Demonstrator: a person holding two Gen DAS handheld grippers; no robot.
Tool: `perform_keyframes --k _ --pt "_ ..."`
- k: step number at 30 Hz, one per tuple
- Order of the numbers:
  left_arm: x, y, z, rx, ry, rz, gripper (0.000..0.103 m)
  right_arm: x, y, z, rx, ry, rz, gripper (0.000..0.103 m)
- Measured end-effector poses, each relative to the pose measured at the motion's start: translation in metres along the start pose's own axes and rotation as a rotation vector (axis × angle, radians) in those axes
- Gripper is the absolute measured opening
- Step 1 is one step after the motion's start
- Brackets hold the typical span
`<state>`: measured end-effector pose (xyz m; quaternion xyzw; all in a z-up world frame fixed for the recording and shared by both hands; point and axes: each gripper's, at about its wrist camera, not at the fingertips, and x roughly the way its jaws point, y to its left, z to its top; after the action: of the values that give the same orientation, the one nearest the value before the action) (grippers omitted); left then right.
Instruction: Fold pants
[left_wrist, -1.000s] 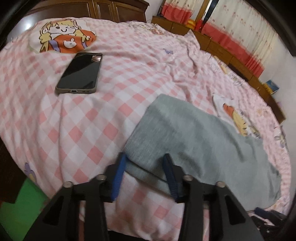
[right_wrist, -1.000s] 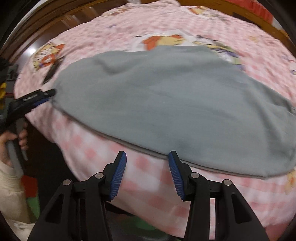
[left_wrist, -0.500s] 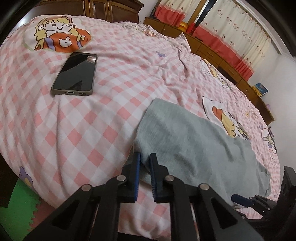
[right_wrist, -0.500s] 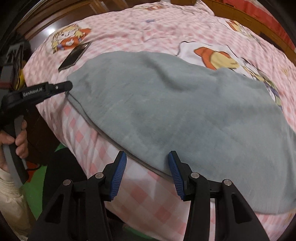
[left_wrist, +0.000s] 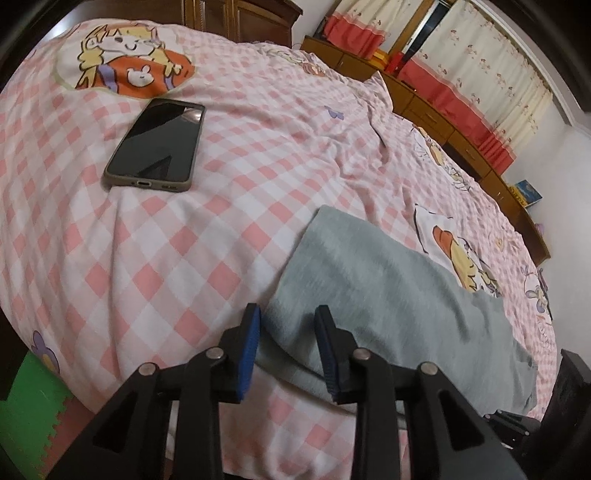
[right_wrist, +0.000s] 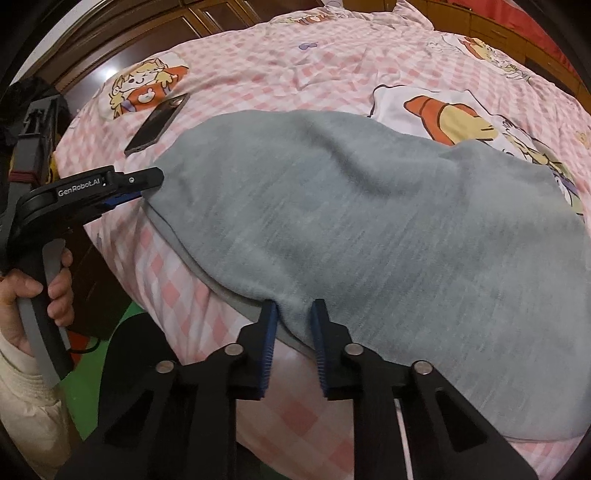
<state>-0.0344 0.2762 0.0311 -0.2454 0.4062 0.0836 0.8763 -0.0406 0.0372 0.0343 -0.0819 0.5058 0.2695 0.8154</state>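
Pink-and-white checked bedding covered the bed and filled both views, printed here and there with cartoon figures. Across its near side lay the grey pants, spread flat along the bed's edge, one end toward my left, the long near hem running just above the drop of the mattress. Beyond them, well apart on the checks, a phone lay face up beside the big cartoon print.

I held my left gripper by its grey handle, my left hand wrapped round it, a cream sleeve at the wrist, the tool angled down toward the pants' left end. Its jaws were opening, standing at a narrow gap astride the corner of the cloth; the fabric lay between the blue pads, but I could not make out either pad pressing on it.

My right gripper pointed steeply down at the near hem, about midway along it. Its jaws were closing, drawn in narrow, and a small ridge of grey cloth stood pinched up between the blue pads, both touching it.
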Motion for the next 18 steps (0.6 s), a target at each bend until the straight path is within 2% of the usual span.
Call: perform_keyframes --k 1,3,4,5,12,15,18 --pt "0.0 -0.001 0.0 0.01 0.0 0.007 0.03 0.0 -0.001 0.0 0.004 -0.002 0.009 0.014" --pt "0.001 -0.003 0.0 0.021 0.006 0.009 0.023 0.0 -0.002 0.0 0.014 -0.006 0.022 0.011" --pt "0.001 -0.004 0.0 0.026 0.008 0.011 0.014 0.0 -0.003 0.0 0.02 -0.008 0.032 0.009" --pt "0.0 -0.004 0.0 0.031 0.005 0.01 0.011 0.0 -0.004 0.001 0.022 -0.008 0.036 0.009" --pt "-0.014 -0.008 0.001 0.075 -0.014 0.012 0.007 -0.01 0.002 0.003 -0.002 -0.027 0.082 0.004" --pt "-0.014 -0.005 -0.002 0.086 0.001 0.028 0.007 -0.013 0.007 0.0 -0.037 -0.031 0.083 0.004" --pt "-0.01 0.004 -0.006 0.072 0.014 0.075 0.007 -0.012 0.007 -0.004 -0.04 -0.02 0.096 0.003"
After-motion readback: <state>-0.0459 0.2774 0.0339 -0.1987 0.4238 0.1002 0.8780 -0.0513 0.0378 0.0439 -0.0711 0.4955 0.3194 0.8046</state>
